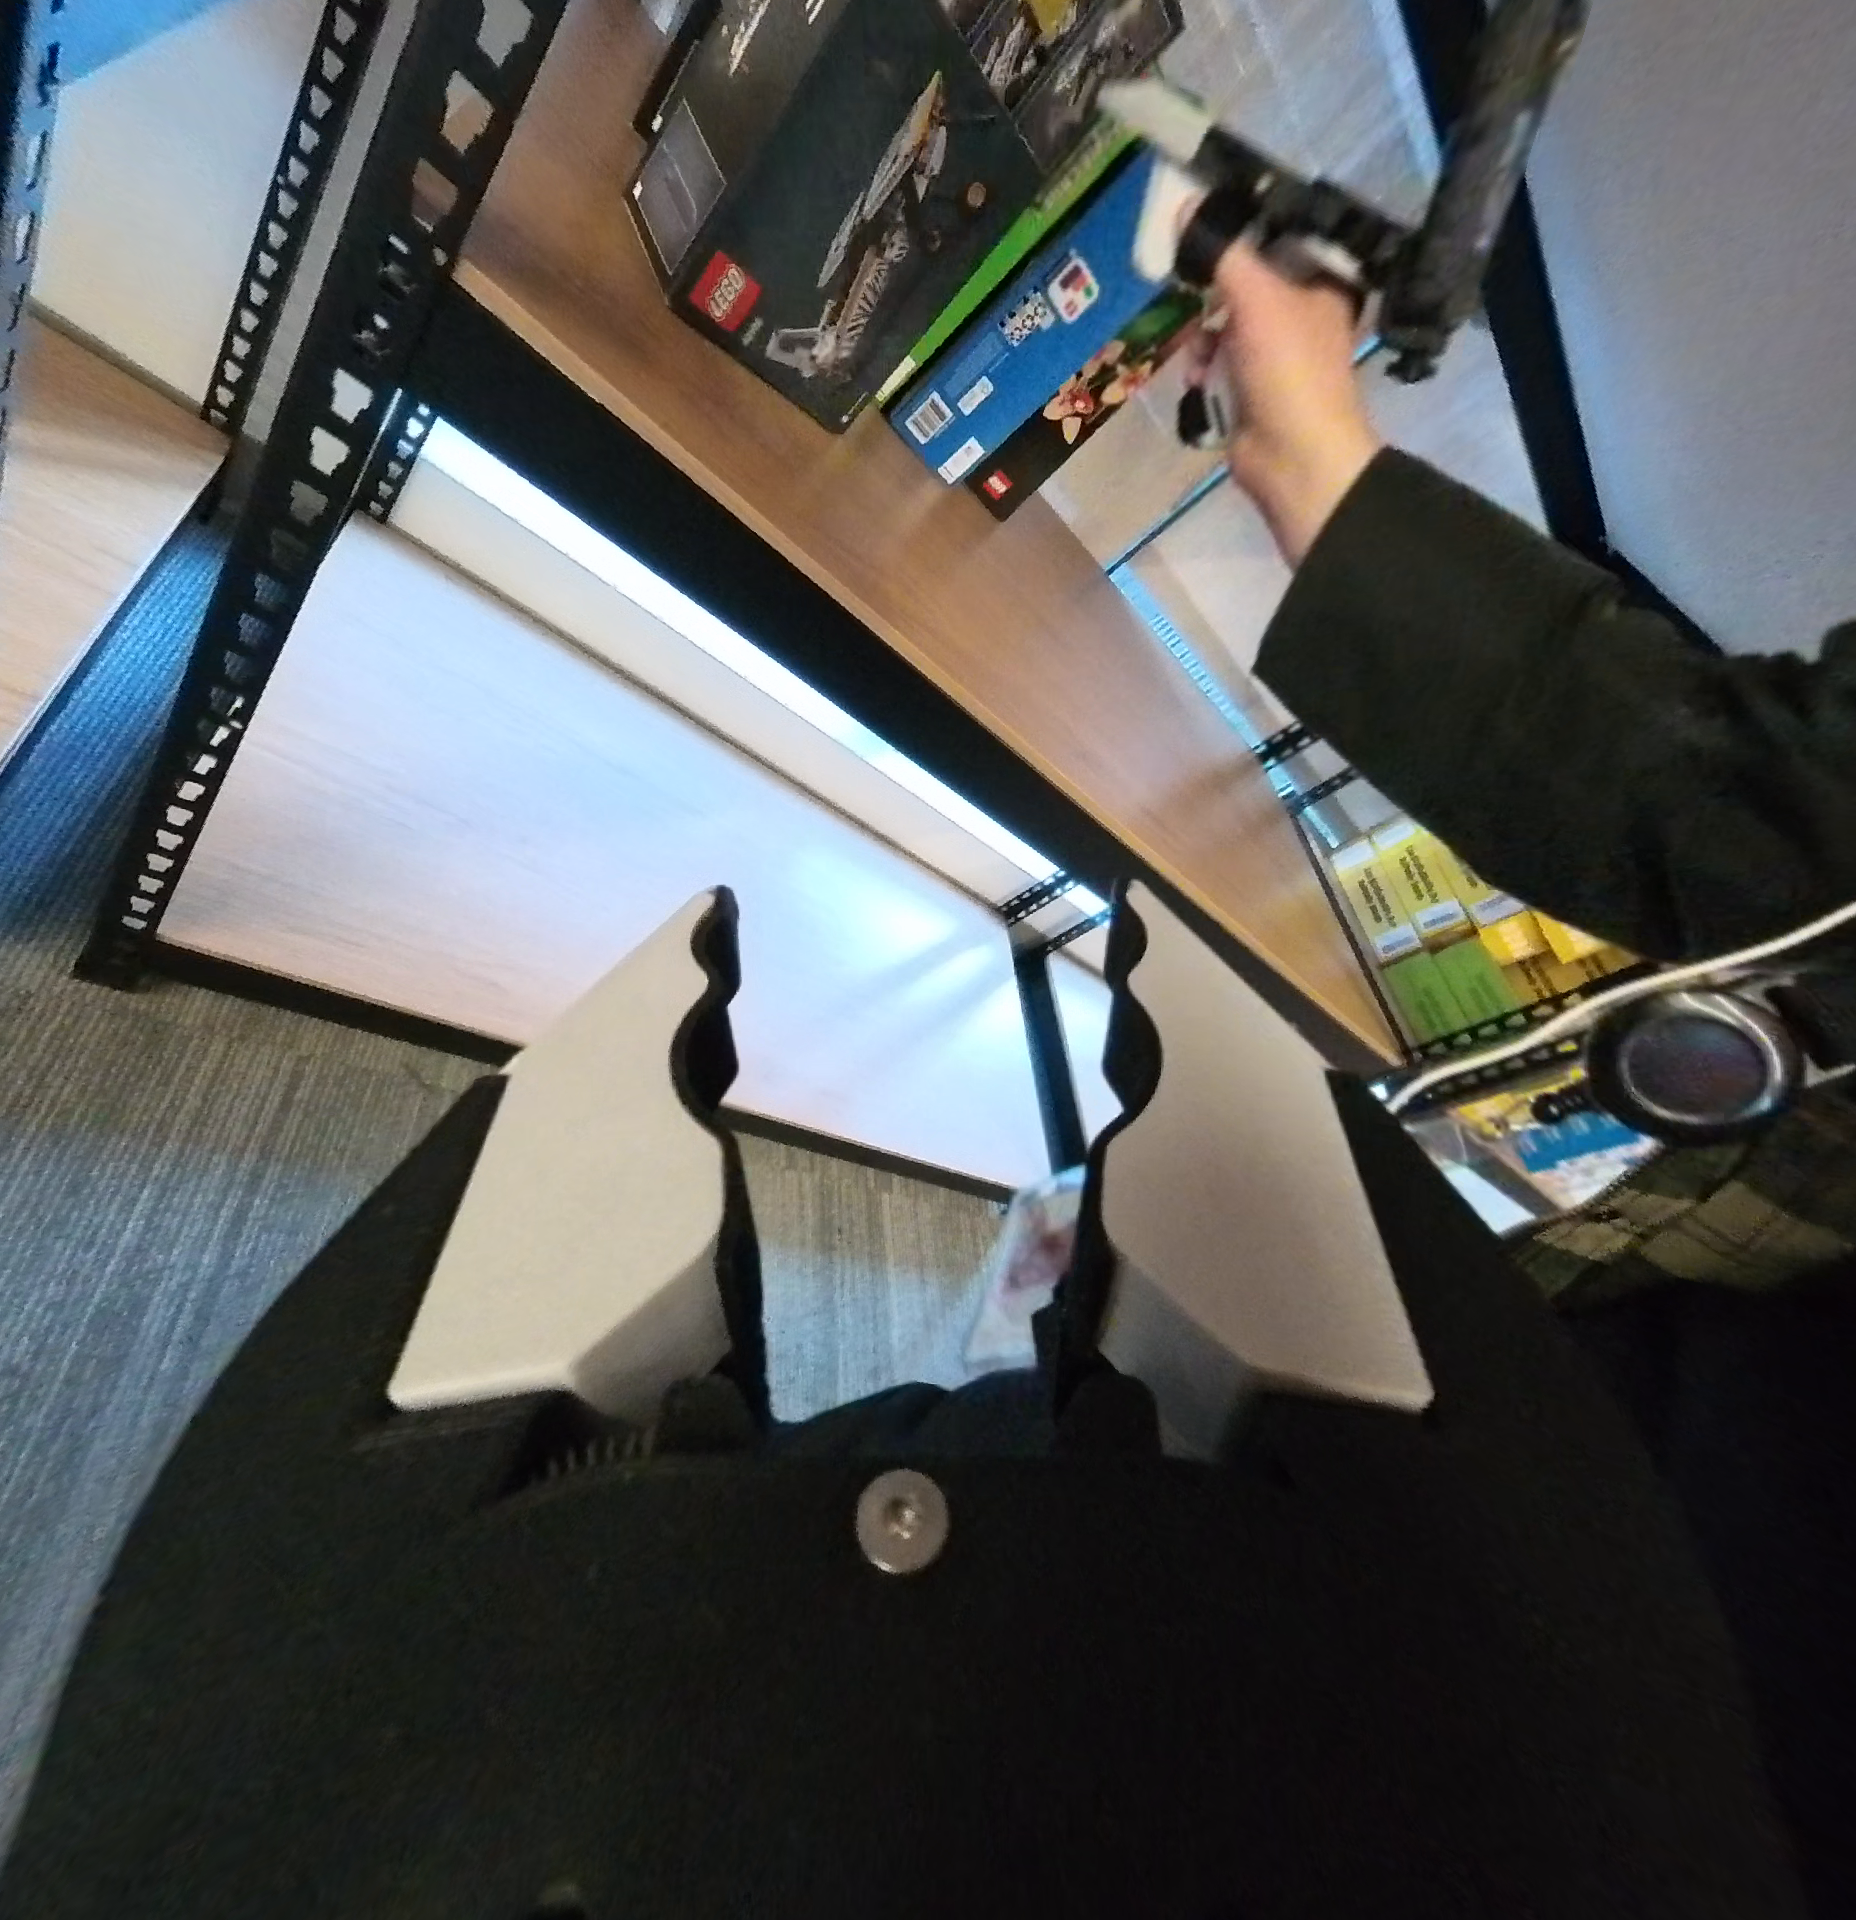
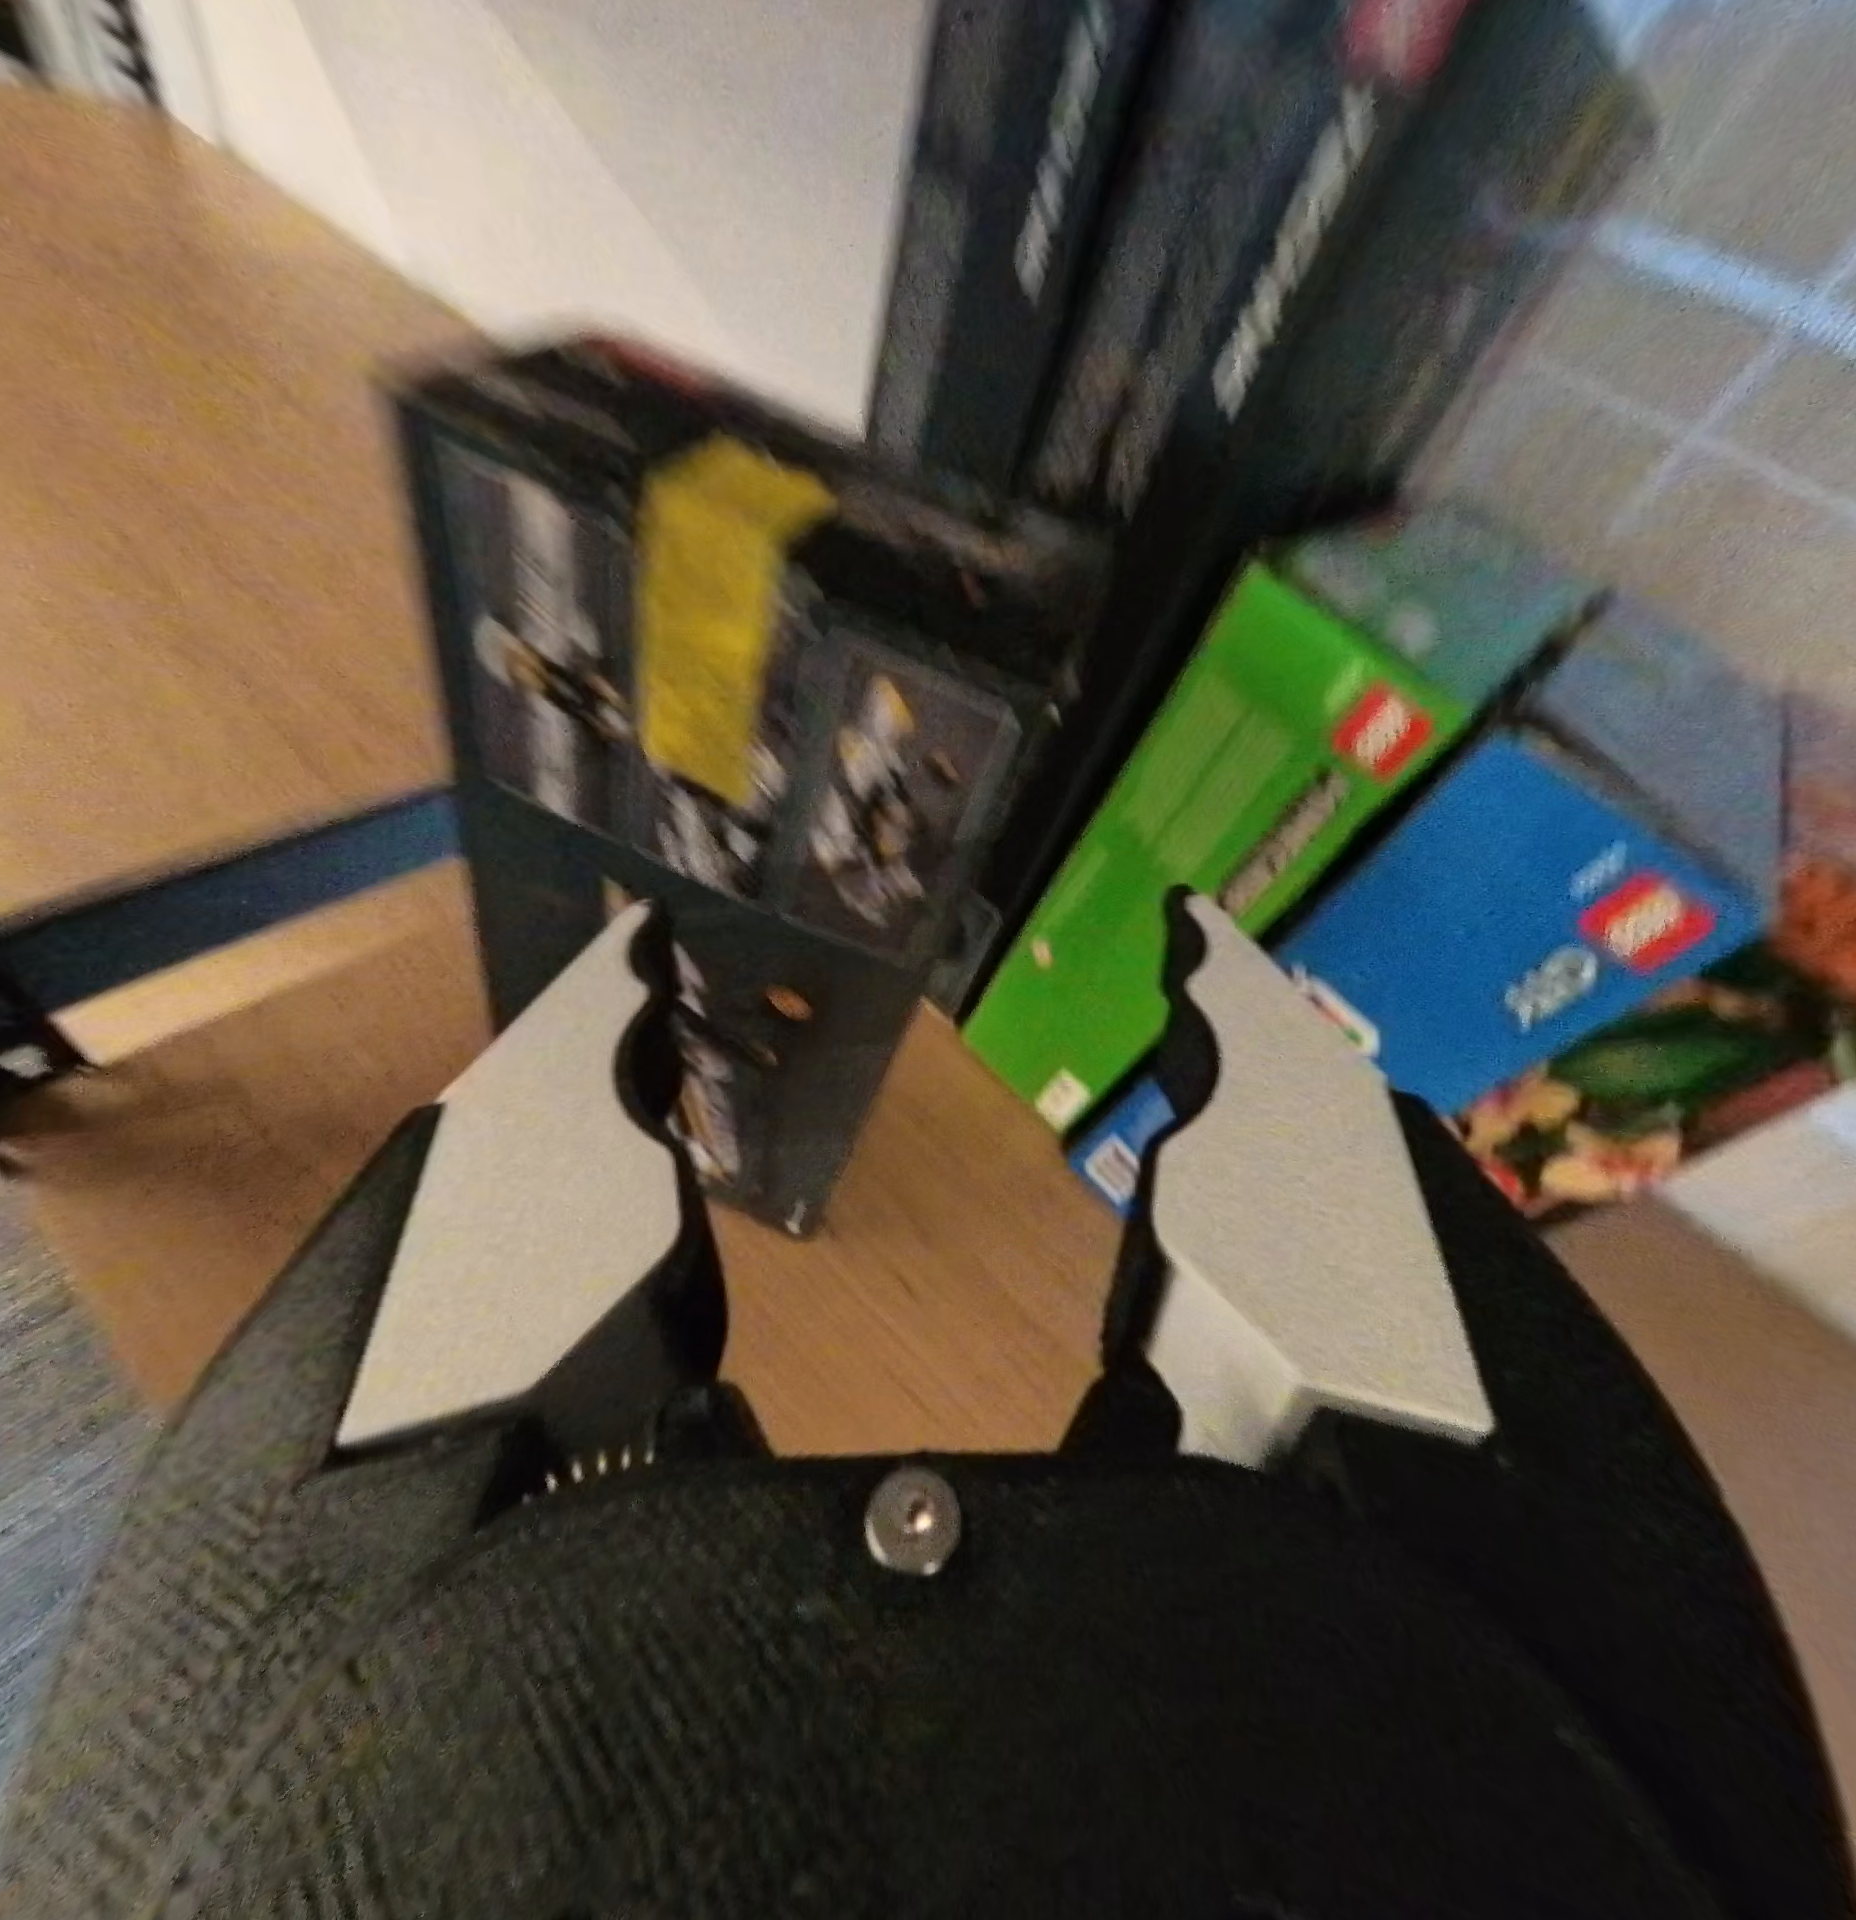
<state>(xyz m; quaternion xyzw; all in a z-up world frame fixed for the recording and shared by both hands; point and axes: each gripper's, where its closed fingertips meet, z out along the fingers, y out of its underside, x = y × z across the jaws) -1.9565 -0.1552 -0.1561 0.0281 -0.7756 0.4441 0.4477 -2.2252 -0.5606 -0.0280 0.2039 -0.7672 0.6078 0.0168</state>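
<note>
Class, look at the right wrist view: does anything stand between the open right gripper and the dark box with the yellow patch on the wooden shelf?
Nothing visible does. The right gripper is open, and the dark box stands directly ahead on the shelf.

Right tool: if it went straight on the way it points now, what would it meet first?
Probably the dark box standing on the wooden shelf; it lies between the open right tool fingers' line. Blur makes depth uncertain.
</note>
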